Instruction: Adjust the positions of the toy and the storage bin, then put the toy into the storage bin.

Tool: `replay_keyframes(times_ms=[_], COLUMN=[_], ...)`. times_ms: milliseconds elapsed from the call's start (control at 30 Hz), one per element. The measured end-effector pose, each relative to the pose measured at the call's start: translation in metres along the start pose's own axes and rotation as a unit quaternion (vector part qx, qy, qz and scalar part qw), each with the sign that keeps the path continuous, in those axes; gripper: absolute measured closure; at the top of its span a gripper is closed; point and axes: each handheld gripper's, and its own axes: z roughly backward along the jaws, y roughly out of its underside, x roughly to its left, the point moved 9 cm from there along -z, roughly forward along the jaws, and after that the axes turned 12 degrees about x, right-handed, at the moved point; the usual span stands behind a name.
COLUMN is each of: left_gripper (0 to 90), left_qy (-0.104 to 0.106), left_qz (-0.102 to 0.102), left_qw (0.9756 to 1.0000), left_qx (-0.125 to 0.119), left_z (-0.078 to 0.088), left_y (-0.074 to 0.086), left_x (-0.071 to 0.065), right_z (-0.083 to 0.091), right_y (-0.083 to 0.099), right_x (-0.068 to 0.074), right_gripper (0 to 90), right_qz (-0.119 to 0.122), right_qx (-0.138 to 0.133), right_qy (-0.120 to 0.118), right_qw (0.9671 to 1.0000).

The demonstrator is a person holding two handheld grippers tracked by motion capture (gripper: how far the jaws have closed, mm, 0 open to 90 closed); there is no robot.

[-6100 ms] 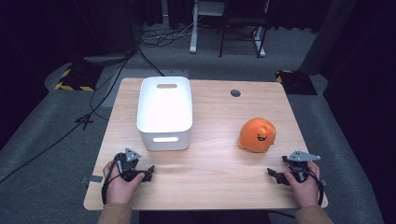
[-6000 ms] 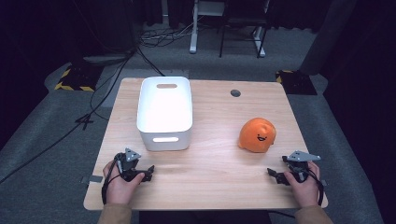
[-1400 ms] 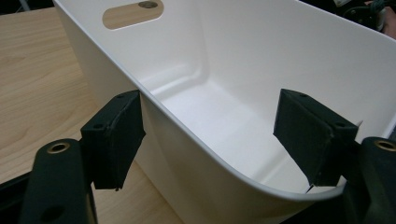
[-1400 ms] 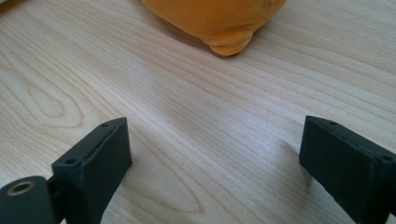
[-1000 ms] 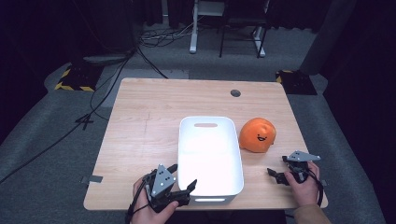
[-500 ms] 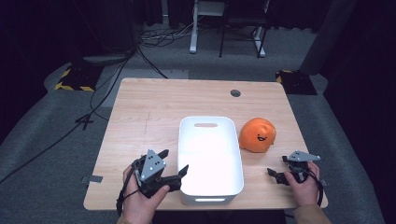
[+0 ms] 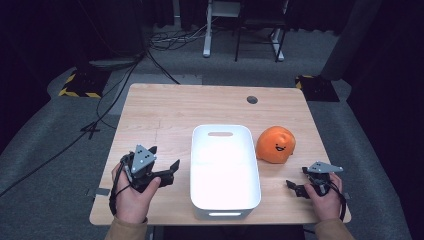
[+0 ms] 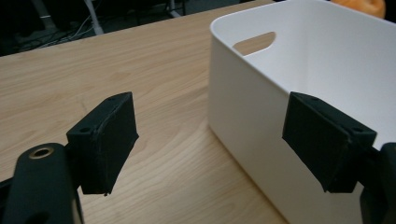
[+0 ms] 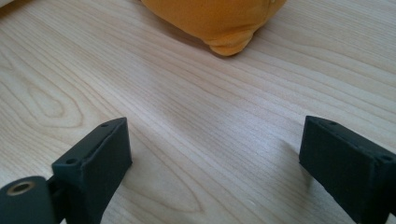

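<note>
I have my left gripper (image 7: 167,172) released, its jaws just opening beside the white plastic bin (image 7: 225,172) mid-table with nothing between them. The bin looks light, stiff and slick; I'd grip its rim. My right gripper (image 7: 296,187) rests open near the orange plush toy (image 7: 275,145).

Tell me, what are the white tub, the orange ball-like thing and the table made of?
White tub: probably moulded plastic; smooth thin walls, soft sheen, cut-out handle. Orange thing: looks like soft plush fabric; matte, squashed shape, printed face. Table: light wood or wood-look laminate; grain lines show, which one I can't tell.
</note>
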Motion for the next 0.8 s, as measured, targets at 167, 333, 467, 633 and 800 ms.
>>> replay_keyframes(times_ms=[167, 333, 467, 633, 800], left_gripper=[18.2, 18.7, 18.8, 18.7, 18.1], left_qy=[-0.030, -0.037, -0.031, -0.039, -0.040], left_qz=[0.020, 0.033, 0.047, 0.065, 0.078], left_qw=[0.9987, 0.9967, 0.9942, 0.9896, 0.9861], left_qx=[0.037, 0.064, 0.092, 0.122, 0.142], left_z=[-0.018, -0.036, -0.054, -0.070, -0.080], left_y=[0.018, 0.032, 0.049, 0.070, 0.083], left_x=[0.026, 0.040, 0.050, 0.066, 0.074], right_z=[0.000, 0.000, 0.000, 0.000, 0.000], right_y=[0.000, 0.000, 0.000, 0.000, 0.000], right_x=[0.000, 0.000, 0.000, -0.001, -0.001], right_gripper=[9.3, 9.3, 9.2, 9.2, 9.2], right_qz=[0.001, 0.000, 0.001, 0.002, 0.002], right_qx=[0.000, 0.000, 0.000, 0.001, 0.001], right_qy=[0.001, 0.000, 0.001, 0.001, 0.001], right_qw=[1.0000, 1.0000, 1.0000, 1.0000, 1.0000])
